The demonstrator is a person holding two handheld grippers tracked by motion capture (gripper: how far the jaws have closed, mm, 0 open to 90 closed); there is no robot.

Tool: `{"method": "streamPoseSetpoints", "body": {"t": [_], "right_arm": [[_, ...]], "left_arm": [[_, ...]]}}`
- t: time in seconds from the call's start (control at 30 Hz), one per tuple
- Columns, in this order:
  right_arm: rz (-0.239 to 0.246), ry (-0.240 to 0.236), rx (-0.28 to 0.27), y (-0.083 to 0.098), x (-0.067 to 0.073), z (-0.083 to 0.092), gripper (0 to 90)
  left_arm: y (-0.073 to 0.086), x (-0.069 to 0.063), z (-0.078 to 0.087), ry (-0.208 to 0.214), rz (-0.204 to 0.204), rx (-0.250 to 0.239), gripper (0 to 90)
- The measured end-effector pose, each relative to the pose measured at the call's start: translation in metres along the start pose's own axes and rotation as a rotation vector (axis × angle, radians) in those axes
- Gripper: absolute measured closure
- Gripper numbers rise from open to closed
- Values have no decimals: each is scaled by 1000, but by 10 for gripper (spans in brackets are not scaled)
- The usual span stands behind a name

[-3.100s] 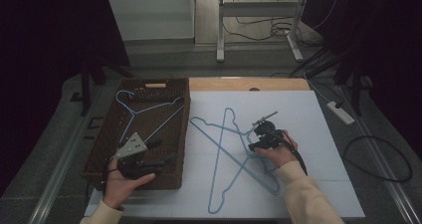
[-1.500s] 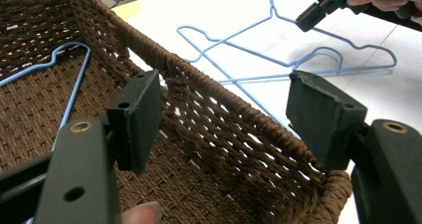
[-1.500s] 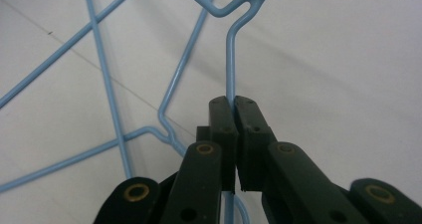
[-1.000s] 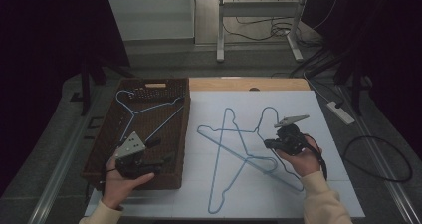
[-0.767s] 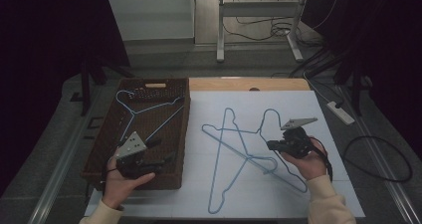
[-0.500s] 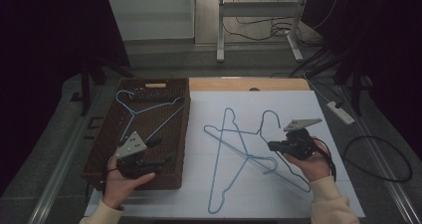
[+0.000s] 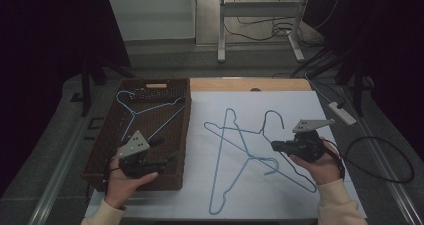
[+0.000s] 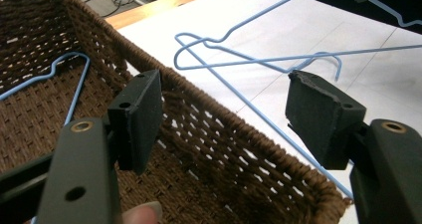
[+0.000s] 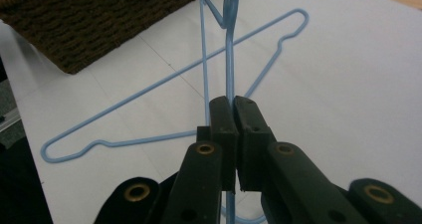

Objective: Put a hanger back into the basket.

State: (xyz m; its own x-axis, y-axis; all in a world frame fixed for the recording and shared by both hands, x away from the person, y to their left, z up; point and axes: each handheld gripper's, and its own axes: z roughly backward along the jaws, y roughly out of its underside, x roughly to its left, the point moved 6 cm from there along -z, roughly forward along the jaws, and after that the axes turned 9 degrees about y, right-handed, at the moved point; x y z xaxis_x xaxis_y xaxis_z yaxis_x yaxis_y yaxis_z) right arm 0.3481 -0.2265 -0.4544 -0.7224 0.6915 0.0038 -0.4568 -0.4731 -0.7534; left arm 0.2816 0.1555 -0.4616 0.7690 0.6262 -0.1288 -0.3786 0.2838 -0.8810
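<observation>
Between the closed black jaws of the right gripper (image 9: 234, 109), a thin blue wire hanger (image 7: 260, 150) is clamped along one of its straight wires; the grip seems chosen so that this hanger can be drawn off the second blue wire hanger (image 7: 225, 170), which it crosses on the white sheet (image 7: 330, 185) covering the table. In the right gripper view the pinched wire runs straight away from the jaws toward the crossing, while the other hanger lies flat, its long side pointed toward the near left corner of the sheet. Whether the held hanger is lifted clear of the sheet or dragged on it cannot be told for certain from the high view.

The left gripper (image 8: 224, 114) is held with its jaws wide apart and nothing between them, poised over the near right corner of the brown woven basket (image 7: 107, 155) at the table's left edge, probably waiting to receive or steady something. Inside the basket a third blue wire hanger (image 7: 145, 110) lies on the bottom toward the far wall, its hook at the far left corner.

Counted: three hangers, two on the sheet and one in the basket; one basket; two grippers.
</observation>
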Motion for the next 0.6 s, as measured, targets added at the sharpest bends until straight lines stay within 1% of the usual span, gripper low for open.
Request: {"method": "streamPoseSetpoints", "body": {"t": [0.2, 0.37, 0.6], "right_arm": [[-2, -16, -26, -3, 2, 10, 881], [5, -26, -34, -3, 3, 14, 880], [4, -44, -49, -5, 4, 17, 880]], "left_arm": [[-11, -5, -3, 17, -14, -5, 320], [-17, -6, -7, 31, -20, -3, 320], [-25, -9, -18, 69, -23, 12, 317]]}}
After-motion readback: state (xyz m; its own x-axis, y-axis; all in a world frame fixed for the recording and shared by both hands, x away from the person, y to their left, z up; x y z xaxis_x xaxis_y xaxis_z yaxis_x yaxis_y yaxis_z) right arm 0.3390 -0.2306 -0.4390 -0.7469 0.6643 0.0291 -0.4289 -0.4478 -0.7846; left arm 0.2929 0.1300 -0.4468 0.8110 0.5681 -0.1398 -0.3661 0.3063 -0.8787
